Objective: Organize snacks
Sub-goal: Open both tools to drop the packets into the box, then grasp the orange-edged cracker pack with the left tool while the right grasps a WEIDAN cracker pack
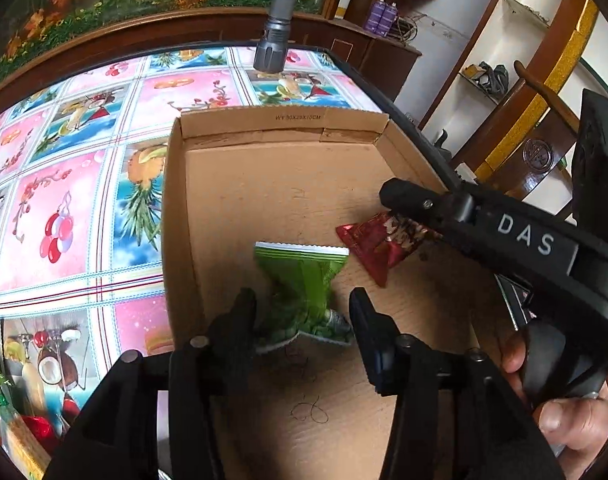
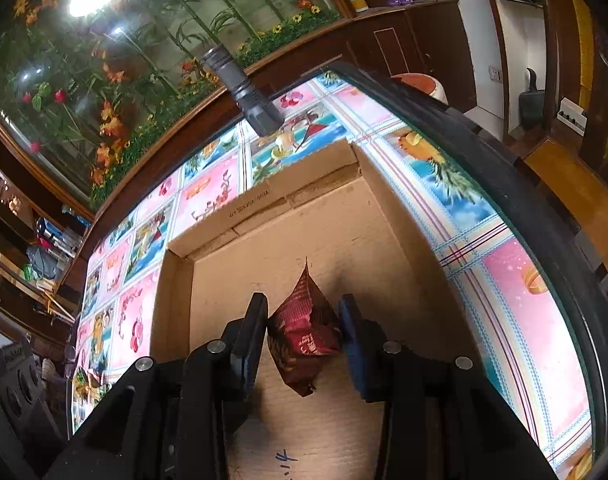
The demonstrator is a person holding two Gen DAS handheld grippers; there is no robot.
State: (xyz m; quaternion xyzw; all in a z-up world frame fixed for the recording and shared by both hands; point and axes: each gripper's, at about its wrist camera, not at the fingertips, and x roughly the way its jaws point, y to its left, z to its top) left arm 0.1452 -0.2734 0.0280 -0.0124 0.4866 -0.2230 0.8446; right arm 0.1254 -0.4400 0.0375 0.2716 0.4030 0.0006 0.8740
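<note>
A shallow cardboard box (image 1: 280,124) lies open on the table. On its floor rests a green snack packet (image 1: 304,276). My left gripper (image 1: 304,304) straddles the packet's near end; its jaws stand open, with a gap on the right side. To the right is a dark red snack packet (image 1: 368,244), held at the tip of my right gripper's finger (image 1: 408,198). In the right wrist view the right gripper (image 2: 304,312) is shut on that red packet (image 2: 304,332), both pads pressing its sides just above the box floor (image 2: 344,240).
A grey flashlight (image 1: 276,28) stands upright on the fruit-patterned tablecloth (image 1: 64,200) behind the box. The table's dark edge (image 2: 524,200) runs close on the right. A hand (image 1: 576,420) grips the right tool. Something red and shiny (image 1: 40,428) lies at the near left.
</note>
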